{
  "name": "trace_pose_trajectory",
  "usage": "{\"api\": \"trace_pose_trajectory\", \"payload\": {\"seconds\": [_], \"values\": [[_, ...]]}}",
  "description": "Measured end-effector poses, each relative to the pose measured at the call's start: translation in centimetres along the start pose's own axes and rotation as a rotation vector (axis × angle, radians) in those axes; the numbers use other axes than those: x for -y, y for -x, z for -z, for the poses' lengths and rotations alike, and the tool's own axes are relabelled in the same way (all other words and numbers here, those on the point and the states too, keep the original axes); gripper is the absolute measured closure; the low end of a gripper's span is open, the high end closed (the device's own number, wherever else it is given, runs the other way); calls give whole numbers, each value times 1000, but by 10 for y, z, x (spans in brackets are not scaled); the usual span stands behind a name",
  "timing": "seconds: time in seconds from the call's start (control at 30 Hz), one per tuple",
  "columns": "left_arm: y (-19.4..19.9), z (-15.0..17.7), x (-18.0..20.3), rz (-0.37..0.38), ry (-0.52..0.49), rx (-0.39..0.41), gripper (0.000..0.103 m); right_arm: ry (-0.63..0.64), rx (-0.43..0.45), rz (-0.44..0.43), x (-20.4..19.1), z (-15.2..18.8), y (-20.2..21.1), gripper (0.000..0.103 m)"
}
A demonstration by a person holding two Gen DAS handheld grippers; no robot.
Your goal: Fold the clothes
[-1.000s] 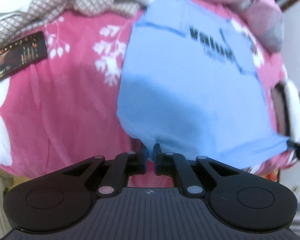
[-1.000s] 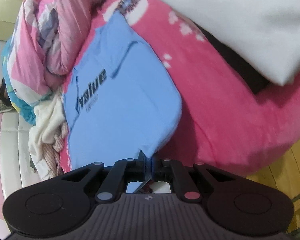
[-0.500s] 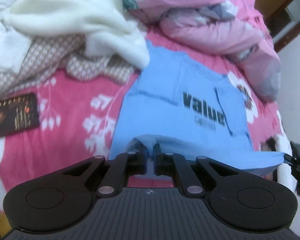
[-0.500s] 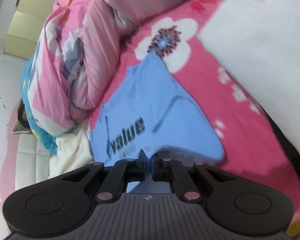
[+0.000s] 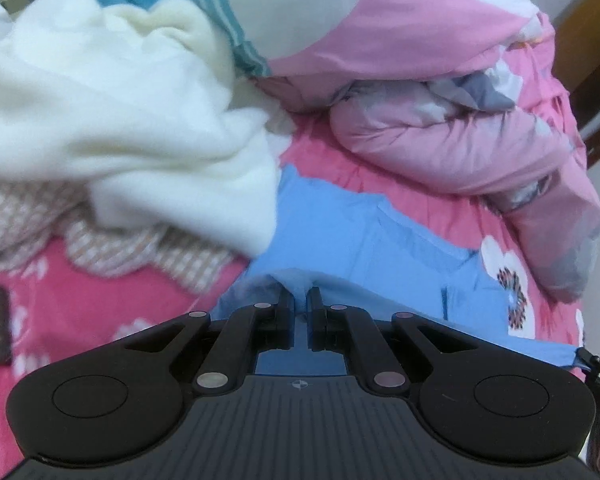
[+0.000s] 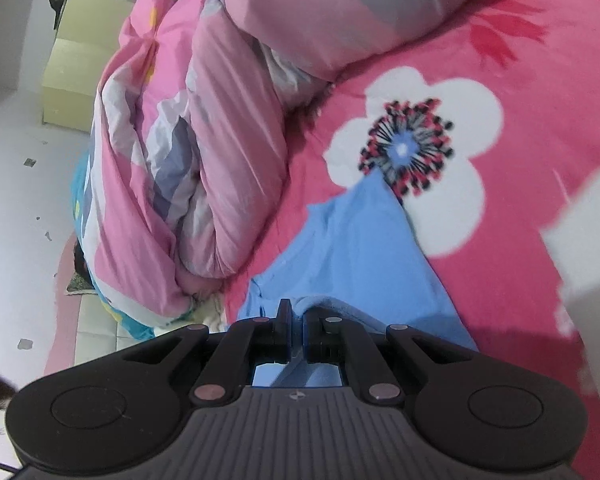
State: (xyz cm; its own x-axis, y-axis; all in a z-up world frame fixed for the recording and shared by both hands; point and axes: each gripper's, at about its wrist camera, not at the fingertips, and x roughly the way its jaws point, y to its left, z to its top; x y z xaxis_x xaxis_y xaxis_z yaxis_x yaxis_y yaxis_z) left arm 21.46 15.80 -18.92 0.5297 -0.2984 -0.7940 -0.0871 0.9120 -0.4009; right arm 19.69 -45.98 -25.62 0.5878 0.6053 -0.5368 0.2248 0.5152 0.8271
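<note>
- A white fleece (image 5: pixel 112 120) and a patterned knit (image 5: pixel 148 252) sit heaped at the left of the pink bed (image 5: pixel 80 312), neither one folded; the fleece's corner overlaps the top edge of the blue shirt (image 5: pixel 380 248).
- The left tool (image 5: pixel 298 300) has its fingers pinched narrow on one corner of the shirt's hem, which is raised off the bed.
- The hem runs taut from there to the right edge of the left view, where the other tool's tip grips it.
- The shirt lies on the bed beside a rolled pink quilt (image 5: pixel 480 132), its far end flat on the sheet and its near end carried over it.
- The right tool (image 6: pixel 298 316), also closed narrow, clamps the opposite hem corner of the shirt (image 6: pixel 360 248), with cloth bunched between the fingers.
- By the look of it, a bottom-to-top fold of the shirt is midway: the hem is up and over the body but not laid down.
- What seems left is setting the hem near the collar, letting go, any further folds, and the heaped garments.
</note>
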Motion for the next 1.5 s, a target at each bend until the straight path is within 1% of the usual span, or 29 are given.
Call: {"api": "trace_pose_trajectory", "payload": {"seconds": [0.17, 0.4, 0.53, 0.7, 0.87, 1.27, 1.37, 1.43, 1.5], "values": [[-31, -21, 4, 25, -7, -3, 100, -1, 0, 13, 2, -17, -26, 99], [-56, -52, 1, 35, 1, 3, 100, -66, 32, 37, 10, -34, -52, 99], [-73, -64, 1, 37, 17, -11, 100, -97, 38, 56, 16, -45, -66, 99], [-96, -75, 1, 35, 27, -39, 100, -114, 37, 71, 20, -56, -80, 99], [-112, -83, 1, 38, 13, -58, 100, -123, 42, 80, 21, -61, -89, 99], [-131, -101, -3, 40, 16, -67, 100, -139, 48, 86, 20, -78, -107, 99], [-139, -104, -7, 41, 30, -73, 100, -141, 46, 88, 21, -82, -113, 99], [-149, -105, -15, 58, 80, -90, 99, -145, 45, 86, 24, -84, -119, 99], [-158, -107, -23, 76, 129, -106, 97, -171, 44, 54, 32, -86, -125, 99]]}}
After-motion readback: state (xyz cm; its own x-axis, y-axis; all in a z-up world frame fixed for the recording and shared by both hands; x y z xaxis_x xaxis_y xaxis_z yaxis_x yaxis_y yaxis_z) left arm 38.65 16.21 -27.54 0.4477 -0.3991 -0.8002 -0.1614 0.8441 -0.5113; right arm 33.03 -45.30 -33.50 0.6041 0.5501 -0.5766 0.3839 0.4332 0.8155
